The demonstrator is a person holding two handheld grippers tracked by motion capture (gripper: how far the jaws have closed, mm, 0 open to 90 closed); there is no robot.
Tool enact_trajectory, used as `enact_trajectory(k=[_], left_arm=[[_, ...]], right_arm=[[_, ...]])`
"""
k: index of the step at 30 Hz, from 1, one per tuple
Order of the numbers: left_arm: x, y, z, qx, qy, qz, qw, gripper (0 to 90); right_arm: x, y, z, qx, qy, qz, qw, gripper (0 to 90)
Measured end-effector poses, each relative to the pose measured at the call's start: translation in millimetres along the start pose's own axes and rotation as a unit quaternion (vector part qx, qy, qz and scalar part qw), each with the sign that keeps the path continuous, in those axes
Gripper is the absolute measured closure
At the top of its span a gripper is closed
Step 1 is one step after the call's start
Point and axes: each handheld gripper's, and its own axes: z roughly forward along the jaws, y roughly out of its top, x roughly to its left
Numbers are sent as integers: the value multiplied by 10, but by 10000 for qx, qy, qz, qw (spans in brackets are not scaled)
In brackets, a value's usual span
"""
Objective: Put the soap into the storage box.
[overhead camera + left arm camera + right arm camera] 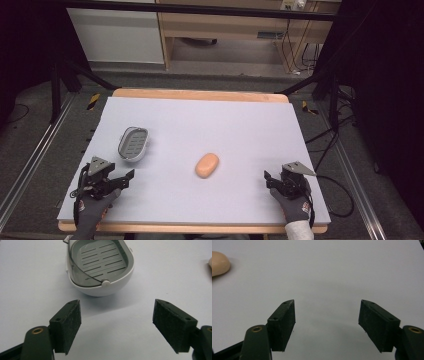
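Soap (207, 165) lies on the table (240, 125), a little near of the middle, a peach oval resting on its own with bare surface all round it. To its far left sits the dish (134, 143), a white oval tub with a grey slotted insert, well apart from the soap.

At the near left corner a gloved hand holds the left tongs (127, 176), pointing right and slightly away. The jaws stand wide apart with nothing between them. In the left gripper view the left tongs (117, 322) look straight at the dish (100, 265), which is just beyond the open jaws and not touched by them; a sliver of the soap (210, 265) shows at the right edge.

At the near right a second gloved hand holds the right tongs (268, 178), pointing left toward the middle of the table. Those jaws are also spread and grip nothing. In the right gripper view the right tongs (327, 315) hang over plain table, and the soap (219, 263) sits off at the far left, well clear of them.

Both tongs sit low, close to the near edge, with the soap between them and farther in.
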Motion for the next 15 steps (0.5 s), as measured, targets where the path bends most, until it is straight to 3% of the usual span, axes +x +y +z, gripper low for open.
enact_trajectory(k=[15], left_arm=[[-205, 100, -21, -61, -241, 102, 9996, 255]], right_arm=[[-40, -5, 11, 86, -48, 19, 9999, 299]])
